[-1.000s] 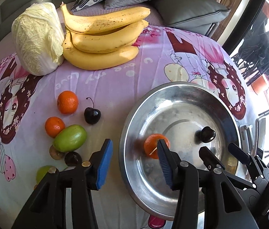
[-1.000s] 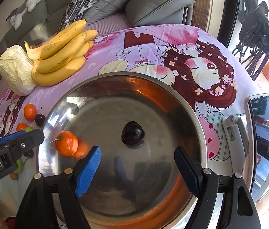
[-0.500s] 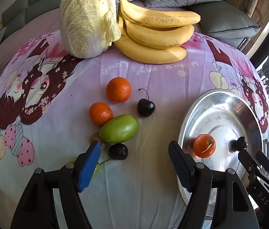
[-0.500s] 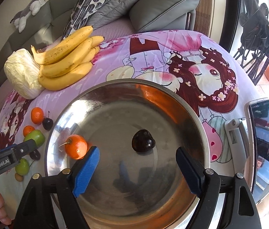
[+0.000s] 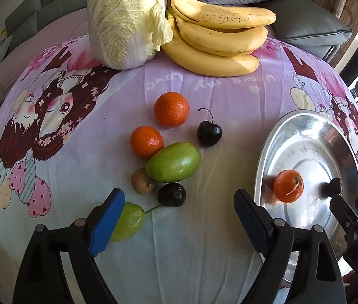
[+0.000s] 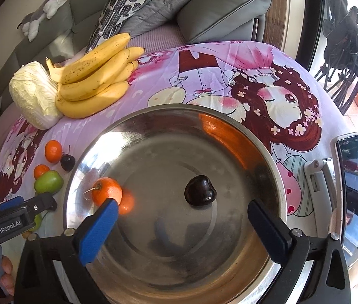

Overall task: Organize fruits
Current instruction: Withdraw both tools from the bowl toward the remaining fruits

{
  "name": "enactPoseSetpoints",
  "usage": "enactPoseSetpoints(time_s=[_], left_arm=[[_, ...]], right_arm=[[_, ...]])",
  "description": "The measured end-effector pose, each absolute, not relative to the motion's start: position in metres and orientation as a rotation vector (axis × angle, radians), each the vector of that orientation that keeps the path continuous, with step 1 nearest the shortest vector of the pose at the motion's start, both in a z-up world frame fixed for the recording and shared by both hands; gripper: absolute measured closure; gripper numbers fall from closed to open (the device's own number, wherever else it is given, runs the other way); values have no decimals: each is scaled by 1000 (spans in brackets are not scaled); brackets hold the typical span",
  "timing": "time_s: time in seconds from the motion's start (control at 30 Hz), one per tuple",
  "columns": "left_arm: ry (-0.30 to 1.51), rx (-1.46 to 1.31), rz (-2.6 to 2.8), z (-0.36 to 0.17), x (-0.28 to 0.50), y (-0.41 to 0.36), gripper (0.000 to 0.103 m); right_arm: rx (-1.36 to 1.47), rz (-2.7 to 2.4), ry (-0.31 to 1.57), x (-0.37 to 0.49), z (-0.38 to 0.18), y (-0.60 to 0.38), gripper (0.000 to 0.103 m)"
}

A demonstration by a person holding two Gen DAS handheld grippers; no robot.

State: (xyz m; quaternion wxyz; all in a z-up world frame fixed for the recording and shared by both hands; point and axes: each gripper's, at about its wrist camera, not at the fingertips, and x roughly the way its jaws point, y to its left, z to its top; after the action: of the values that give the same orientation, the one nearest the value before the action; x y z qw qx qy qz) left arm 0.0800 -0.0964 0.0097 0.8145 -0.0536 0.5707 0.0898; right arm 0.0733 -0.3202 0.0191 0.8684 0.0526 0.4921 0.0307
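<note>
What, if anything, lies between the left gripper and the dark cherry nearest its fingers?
Nothing visible. The left gripper, jaws opening and empty, hangs above the stemless dark cherry with only bare cloth between. The large green oval fruit and small brown fruit crowd its far side.

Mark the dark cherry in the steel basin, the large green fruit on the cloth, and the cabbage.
dark cherry (image 6: 200,194), right wrist view, middle of its glossy body.
large green fruit (image 5: 173,162), left wrist view, centre of its skin.
cabbage (image 5: 125,17), left wrist view, middle of its leafy side.
</note>
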Motion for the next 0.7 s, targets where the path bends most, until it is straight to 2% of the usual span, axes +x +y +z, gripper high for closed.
enactPoseSetpoints(time_s=[0.17, 0.3, 0.7], left_arm=[[1236, -112, 200, 3, 80, -95, 14], [1214, -111, 201, 5, 79, -94, 5], [1131, -120, 187, 14, 77, -87, 5]], right_arm=[[108, 73, 1033, 74, 18, -319, 0], [105, 78, 1030, 74, 18, -319, 0], [101, 120, 997, 72, 22, -306, 0]])
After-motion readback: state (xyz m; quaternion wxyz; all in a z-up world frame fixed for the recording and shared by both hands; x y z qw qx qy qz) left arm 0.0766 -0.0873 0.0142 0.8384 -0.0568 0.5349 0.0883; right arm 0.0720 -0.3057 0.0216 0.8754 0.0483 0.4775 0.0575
